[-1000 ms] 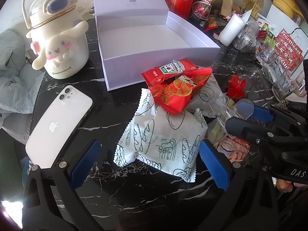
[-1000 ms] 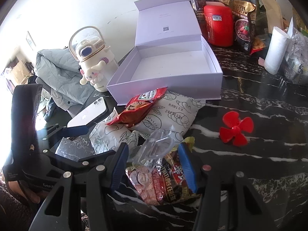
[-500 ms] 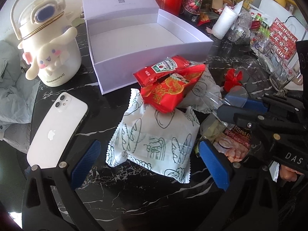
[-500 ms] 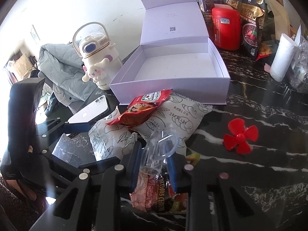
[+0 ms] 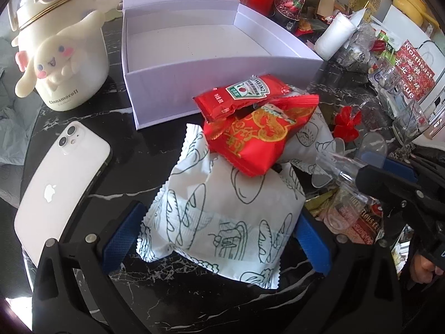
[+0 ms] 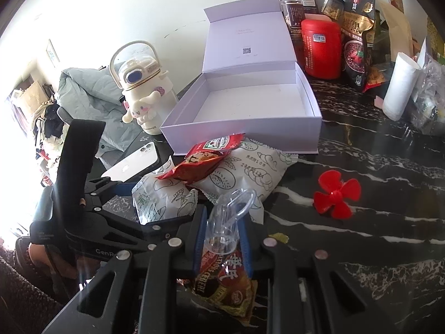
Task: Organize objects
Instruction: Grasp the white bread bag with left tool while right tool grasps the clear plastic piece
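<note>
An open lavender box [image 5: 194, 47] [image 6: 250, 105] stands empty at the back of the black marble table. In front lies a pile: two white bread packets [image 5: 228, 211] [image 6: 244, 167], a red snack packet [image 5: 253, 139] and a Heinz ketchup sachet [image 5: 244, 91] on top. My left gripper [image 5: 217, 236] is open, its blue pads on either side of the near bread packet. My right gripper [image 6: 222, 236] is shut on a clear plastic cup [image 6: 228, 217], held over a dark snack packet [image 6: 225, 281].
A white phone [image 5: 61, 175] lies at the left, by a Cinnamoroll bottle [image 5: 61, 55]. A red propeller [image 6: 336, 194] lies to the right. A red canister [image 6: 322, 47], snack bags, jars, a paper roll [image 6: 397, 86] and glasses crowd the back right.
My right gripper closed on the clear cup and raised it off the dark snack packet. My left gripper moved forward around the near bread packet, still open.
</note>
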Tool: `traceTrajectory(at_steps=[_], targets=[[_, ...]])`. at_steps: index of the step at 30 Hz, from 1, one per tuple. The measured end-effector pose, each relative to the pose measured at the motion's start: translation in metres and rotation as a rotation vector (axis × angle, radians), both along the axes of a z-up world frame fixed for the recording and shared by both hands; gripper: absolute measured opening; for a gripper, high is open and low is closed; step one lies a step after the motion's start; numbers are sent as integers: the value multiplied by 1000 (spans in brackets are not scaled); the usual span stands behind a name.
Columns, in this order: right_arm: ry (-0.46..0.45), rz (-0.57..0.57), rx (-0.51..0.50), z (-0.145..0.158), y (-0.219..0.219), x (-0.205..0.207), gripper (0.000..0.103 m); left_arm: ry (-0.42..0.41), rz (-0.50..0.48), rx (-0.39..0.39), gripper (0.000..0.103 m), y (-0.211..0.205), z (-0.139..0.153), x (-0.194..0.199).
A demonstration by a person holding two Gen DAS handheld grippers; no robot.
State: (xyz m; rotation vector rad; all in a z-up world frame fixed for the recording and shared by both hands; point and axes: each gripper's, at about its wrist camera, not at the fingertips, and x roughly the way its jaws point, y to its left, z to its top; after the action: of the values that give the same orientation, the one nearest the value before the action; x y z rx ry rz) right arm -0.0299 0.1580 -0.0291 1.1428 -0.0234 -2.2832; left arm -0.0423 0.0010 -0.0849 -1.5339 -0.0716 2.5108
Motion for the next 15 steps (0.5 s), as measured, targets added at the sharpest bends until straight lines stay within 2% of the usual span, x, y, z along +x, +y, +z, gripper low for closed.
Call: traceTrajectory(at_steps=[2,6,10,15], targets=[[-6,4,1,-1,0,1,22,-3,-19,-25,100,4,0,0],[-22,6,-20,-2,5,3,22,15,-7,5,89,2,3,5],[-18,6,-32,-1,7,6,22,19,-27,2,72,5,6,9],[-9,-5,-35,1,12,10,22,23,-27,23,69,4,8,13]])
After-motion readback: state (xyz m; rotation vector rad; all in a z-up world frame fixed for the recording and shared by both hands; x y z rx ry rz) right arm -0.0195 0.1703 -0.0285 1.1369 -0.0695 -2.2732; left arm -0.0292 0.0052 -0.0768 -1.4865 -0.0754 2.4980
